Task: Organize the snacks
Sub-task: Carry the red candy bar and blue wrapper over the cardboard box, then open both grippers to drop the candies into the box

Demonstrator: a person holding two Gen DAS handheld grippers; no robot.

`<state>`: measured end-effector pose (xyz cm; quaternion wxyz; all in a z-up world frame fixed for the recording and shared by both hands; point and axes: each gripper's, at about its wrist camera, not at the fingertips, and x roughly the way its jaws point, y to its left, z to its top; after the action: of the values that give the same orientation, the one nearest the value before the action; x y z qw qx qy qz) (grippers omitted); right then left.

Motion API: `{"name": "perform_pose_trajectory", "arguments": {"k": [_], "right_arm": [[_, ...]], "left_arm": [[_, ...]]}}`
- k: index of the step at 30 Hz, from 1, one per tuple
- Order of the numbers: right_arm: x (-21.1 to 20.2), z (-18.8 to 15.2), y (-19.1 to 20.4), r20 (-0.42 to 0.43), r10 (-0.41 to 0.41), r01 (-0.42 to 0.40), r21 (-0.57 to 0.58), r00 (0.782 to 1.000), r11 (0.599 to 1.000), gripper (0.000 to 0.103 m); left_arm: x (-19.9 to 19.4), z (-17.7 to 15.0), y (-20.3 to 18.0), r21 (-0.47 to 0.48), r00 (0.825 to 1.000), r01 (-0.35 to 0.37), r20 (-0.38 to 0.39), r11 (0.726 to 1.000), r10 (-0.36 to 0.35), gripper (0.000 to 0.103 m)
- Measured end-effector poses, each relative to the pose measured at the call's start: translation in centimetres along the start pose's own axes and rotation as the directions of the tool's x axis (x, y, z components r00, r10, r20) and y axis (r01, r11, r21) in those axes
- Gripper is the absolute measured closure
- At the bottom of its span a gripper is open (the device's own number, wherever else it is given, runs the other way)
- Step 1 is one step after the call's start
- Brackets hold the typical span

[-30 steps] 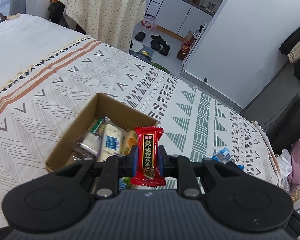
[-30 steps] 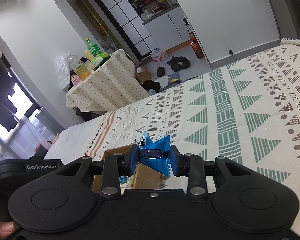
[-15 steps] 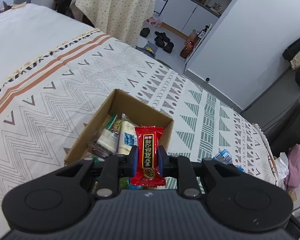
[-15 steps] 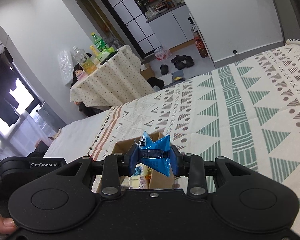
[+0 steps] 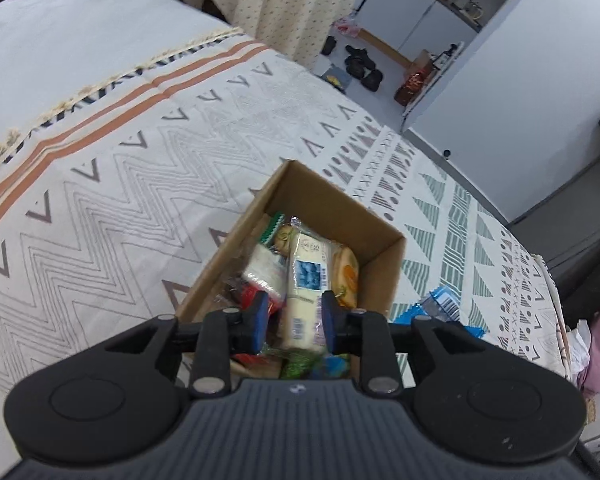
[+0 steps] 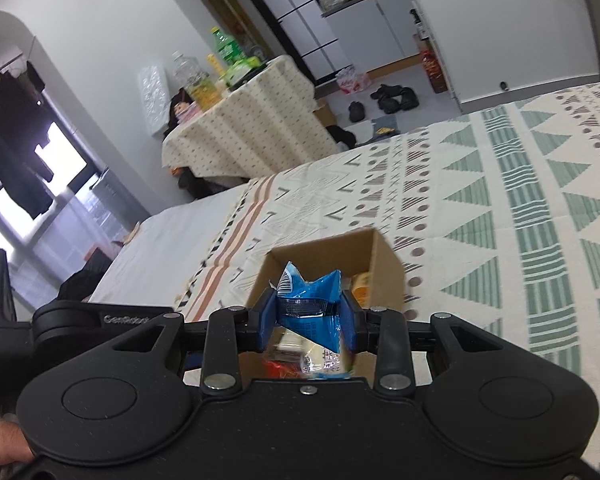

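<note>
You're holding the left gripper point(image 5: 293, 319) over the open brown cardboard box point(image 5: 342, 204) sitting on the patterned cream bedspread point(image 5: 132, 184). Its jaws are opening, nothing pinched between them; below the gap, inside the box, a long pale wrapped snack bar point(image 5: 306, 276) is lying on the pile, with a red wrapper point(image 5: 256, 294) just left of it. A blue packet point(image 5: 446, 308) is lying on the bedspread just right of the box. Your right gripper point(image 6: 309, 322) is pinching a crumpled blue foil snack packet point(image 6: 312, 312), jaws clamped on it, in front of the box's near edge point(image 6: 376, 256).
</note>
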<state>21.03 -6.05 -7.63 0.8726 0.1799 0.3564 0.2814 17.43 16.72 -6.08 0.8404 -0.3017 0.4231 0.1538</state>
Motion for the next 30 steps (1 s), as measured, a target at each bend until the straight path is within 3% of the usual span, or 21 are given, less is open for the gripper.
{"name": "perform_pose_trajectory", "arguments": {"k": [2, 7, 10, 12, 15, 22, 30], "right_arm": [[0.5, -0.2, 0.4, -0.016, 0.014, -0.014, 0.001, 1.0, 1.0, 0.07], [1.2, -0.7, 1.2, -0.055, 0.05, -0.05, 0.003, 0.997, 0.999, 0.069], [1.4, -1.0, 1.8, -0.09, 0.077, -0.077, -0.002, 0.993, 0.997, 0.064], [1.2, -1.1, 1.9, -0.092, 0.059, -0.06, -0.006, 0.994, 0.998, 0.047], [0.2, -1.0, 1.5, -0.072, 0.047, -0.046, 0.006, 0.996, 0.999, 0.046], [-2.5, -0.6, -0.1, -0.033, 0.012, -0.011, 0.03, 0.999, 0.999, 0.046], [-6.6, -0.3, -2.0, 0.011, -0.04, 0.039, 0.037, 0.999, 0.999, 0.034]], "left_arm": [[0.0, 0.1, 0.3, -0.005, 1.0, -0.008, 0.001, 1.0, 0.008, 0.073], [-0.5, 0.5, 0.6, -0.004, 1.0, -0.025, 0.014, 1.0, 0.025, 0.053], [-1.1, 0.5, 0.4, 0.005, 0.999, -0.041, 0.028, 0.999, 0.041, 0.044], [-1.5, 0.5, 0.3, 0.012, 0.998, -0.047, 0.033, 0.999, 0.047, 0.035], [-2.1, 0.2, 0.1, 0.029, 0.997, -0.06, 0.047, 0.998, 0.059, 0.025], [-3.5, -0.5, -0.8, 0.051, 0.998, -0.051, 0.037, 0.997, 0.049, 0.018], [-5.9, -1.8, -2.9, 0.154, 0.999, -0.029, 0.041, 0.988, 0.023, 0.016]]}}
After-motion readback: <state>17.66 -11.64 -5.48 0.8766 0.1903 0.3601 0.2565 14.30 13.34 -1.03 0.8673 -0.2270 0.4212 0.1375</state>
